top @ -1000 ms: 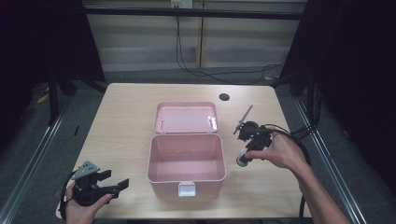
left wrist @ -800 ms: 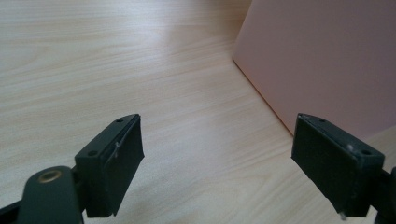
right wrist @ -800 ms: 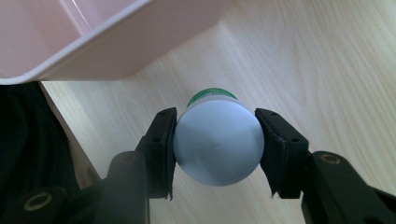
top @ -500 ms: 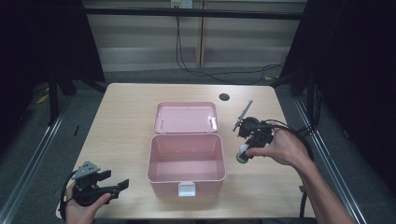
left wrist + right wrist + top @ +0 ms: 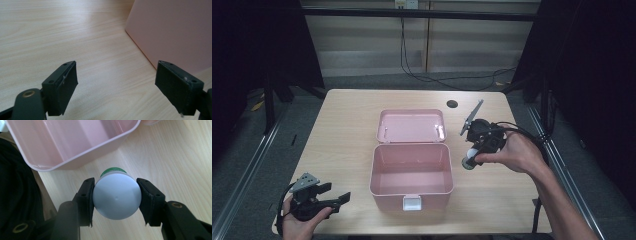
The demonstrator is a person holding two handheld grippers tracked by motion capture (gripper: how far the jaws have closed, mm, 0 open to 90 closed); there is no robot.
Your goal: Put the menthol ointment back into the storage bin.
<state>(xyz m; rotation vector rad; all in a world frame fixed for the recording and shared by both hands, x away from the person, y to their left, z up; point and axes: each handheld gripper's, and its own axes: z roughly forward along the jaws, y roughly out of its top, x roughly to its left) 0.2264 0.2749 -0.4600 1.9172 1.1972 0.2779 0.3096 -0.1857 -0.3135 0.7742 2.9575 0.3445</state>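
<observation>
Right gripper [image 5: 115, 197] has its jaws clamped on a little bottle [image 5: 470, 161] with a white cap and green body, hanging just to the right of the open pink box [image 5: 412, 170]. Left gripper [image 5: 117, 87] sits spread wide, nothing in it, near the box's front-left corner on the wooden table [image 5: 342, 130].

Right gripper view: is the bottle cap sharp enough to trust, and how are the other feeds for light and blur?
Right gripper view: white cap evenly lit, slightly soft, jaws readable. Left gripper view: jaws soft, table grain sharper, no glare. High view: table well lit, surroundings dark, pink box clear.
</observation>
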